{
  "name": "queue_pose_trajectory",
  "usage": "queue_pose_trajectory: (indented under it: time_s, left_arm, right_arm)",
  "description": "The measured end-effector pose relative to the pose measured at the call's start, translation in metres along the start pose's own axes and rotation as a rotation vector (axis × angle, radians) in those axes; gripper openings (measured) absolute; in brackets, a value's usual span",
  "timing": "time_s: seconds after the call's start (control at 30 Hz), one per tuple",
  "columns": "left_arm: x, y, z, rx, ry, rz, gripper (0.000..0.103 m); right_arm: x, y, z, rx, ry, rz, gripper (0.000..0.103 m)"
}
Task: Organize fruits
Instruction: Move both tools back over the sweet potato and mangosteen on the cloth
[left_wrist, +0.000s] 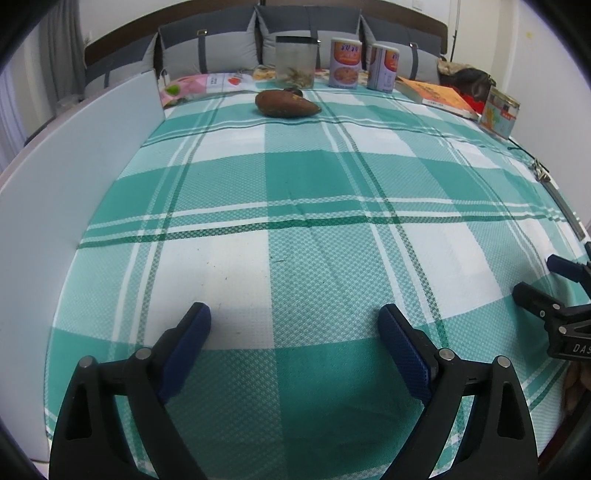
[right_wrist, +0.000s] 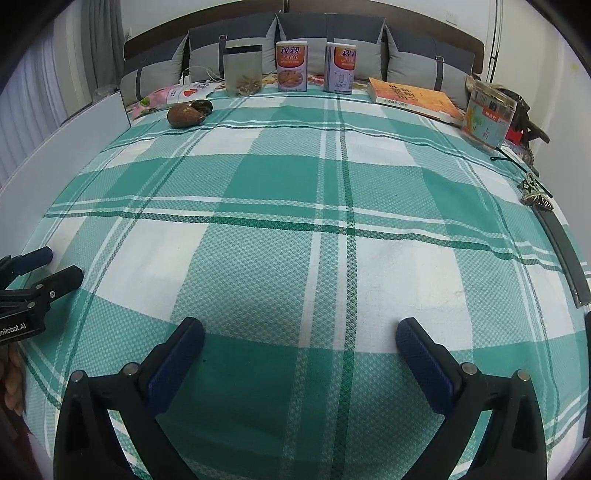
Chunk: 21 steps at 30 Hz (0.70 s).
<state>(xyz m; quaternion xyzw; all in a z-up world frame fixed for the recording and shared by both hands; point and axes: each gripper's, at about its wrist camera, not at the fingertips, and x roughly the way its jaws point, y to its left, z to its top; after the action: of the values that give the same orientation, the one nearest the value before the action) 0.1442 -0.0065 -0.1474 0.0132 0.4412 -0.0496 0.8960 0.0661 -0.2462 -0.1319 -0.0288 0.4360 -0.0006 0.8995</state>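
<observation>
A brown oblong fruit (left_wrist: 287, 104) lies on the green-and-white checked cloth (left_wrist: 295, 229) at the far side, with a smaller dark fruit (left_wrist: 293, 91) just behind it. Both show in the right wrist view, the brown fruit (right_wrist: 183, 115) and the dark one (right_wrist: 202, 105). My left gripper (left_wrist: 294, 325) is open and empty over the near edge; it also shows at the left of the right wrist view (right_wrist: 55, 266). My right gripper (right_wrist: 300, 339) is open and empty, far from the fruits; it also shows at the right edge of the left wrist view (left_wrist: 543, 275).
Along the back stand a clear jar (left_wrist: 295, 61), two printed cans (left_wrist: 345, 62) (left_wrist: 384, 67), an orange book (left_wrist: 437, 95) and a clear box (left_wrist: 499, 111). A white board (left_wrist: 66, 155) lines the left side. Grey cushions (left_wrist: 303, 29) sit behind. A dark strip (right_wrist: 561, 251) lies at right.
</observation>
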Motion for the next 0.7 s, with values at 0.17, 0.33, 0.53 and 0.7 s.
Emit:
queue_pose_trajectory:
  time_s: [0.17,0.33,0.53,0.7]
  left_arm:
    - [0.000,0.003,0.008,-0.018,0.028,-0.048,0.093]
    - [0.004,-0.001,0.090,-0.038,-0.034,-0.154,0.093]
    - [0.081,0.009,0.217,-0.188,-0.030,-0.120,0.093]
    - [0.146,0.018,0.245,-0.249,0.013,0.011,0.092]
  right_arm:
    - [0.000,0.001,0.000,0.000,0.000,0.000,0.103]
    - [0.001,0.000,0.001,0.002,0.003,0.000,0.103]
    - [0.001,0.000,0.002,0.003,0.005,0.002,0.103]
    - [0.002,-0.001,0.002,0.002,0.005,0.003,0.103]
